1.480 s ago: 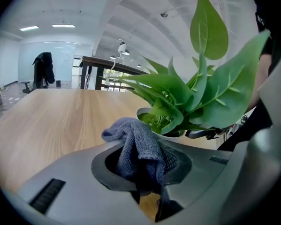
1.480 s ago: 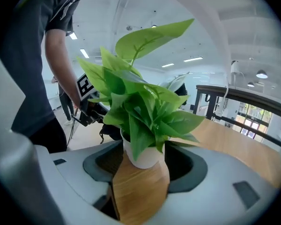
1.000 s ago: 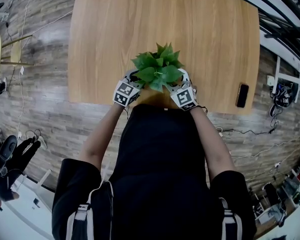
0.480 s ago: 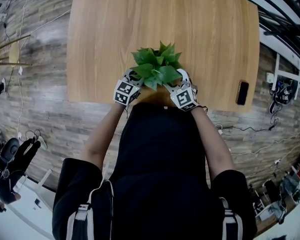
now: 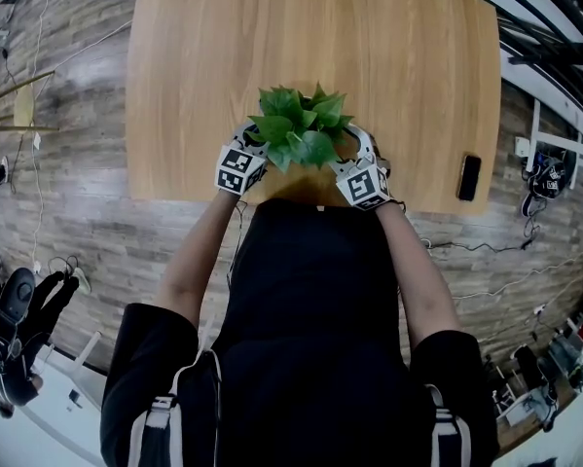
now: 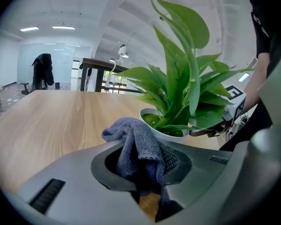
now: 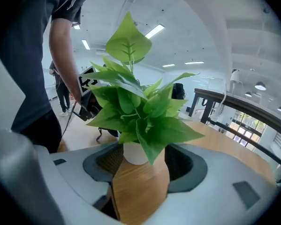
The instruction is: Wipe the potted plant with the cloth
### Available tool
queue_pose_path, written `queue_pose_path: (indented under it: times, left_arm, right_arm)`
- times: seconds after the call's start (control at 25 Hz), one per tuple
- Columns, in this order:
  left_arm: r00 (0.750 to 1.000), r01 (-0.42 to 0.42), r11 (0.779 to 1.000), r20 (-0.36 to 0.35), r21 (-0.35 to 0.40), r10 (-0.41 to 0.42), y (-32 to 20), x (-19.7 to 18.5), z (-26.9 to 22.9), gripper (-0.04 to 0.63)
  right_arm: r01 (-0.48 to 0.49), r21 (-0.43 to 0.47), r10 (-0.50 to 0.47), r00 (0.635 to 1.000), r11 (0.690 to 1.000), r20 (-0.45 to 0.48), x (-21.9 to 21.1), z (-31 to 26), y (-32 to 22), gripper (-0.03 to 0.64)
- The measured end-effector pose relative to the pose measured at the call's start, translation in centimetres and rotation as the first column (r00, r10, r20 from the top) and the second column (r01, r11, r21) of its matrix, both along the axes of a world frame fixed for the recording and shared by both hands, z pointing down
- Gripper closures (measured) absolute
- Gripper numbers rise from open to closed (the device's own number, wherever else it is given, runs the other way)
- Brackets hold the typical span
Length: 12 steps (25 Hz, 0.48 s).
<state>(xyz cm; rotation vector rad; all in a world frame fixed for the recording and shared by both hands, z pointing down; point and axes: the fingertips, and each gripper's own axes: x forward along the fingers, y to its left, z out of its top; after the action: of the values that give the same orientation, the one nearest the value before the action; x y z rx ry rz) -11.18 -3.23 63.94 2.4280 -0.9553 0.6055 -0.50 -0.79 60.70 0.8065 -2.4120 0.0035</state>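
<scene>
The potted plant [image 5: 301, 125], with broad green leaves in a small white pot [image 6: 167, 134], stands near the front edge of the wooden table [image 5: 369, 47]. My left gripper [image 5: 246, 160] is at the pot's left side, shut on a bunched grey-blue cloth [image 6: 136, 146]. The cloth lies against the pot's rim. My right gripper [image 5: 355, 165] is at the pot's right side. In the right gripper view its jaws [image 7: 142, 167] stand wide open, and the white pot [image 7: 134, 153] sits just ahead between them, closer to the left pad. Leaves hide the pot's top.
A dark phone [image 5: 469, 176] lies at the table's front right corner. The table's front edge runs just under both grippers. Cables and gear lie on the floor at the right [image 5: 544, 183]. A black coat hangs on a rack [image 6: 42, 69] far behind the table.
Both grippers have edged a little further over the table, staying on either side of the pot. The leaves have shifted slightly left.
</scene>
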Motion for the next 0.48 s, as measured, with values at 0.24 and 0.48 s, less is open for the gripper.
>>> queue_pose_path:
  times: [0.24,0.48]
  left_arm:
    - [0.998,-0.039,0.998,0.055,0.058,0.036,0.1,0.9,-0.3,0.48]
    - [0.999,-0.04,0.998,0.023,0.051,0.038,1.7,1.7,-1.2,0.48]
  right_arm:
    - [0.045,0.003,-0.045,0.999,0.999,-0.004,-1.4,-0.3,-0.5,0.359]
    - [0.033,-0.006,-0.033,0.999,0.999,-0.004,-1.1,0.0,-0.3,0.359]
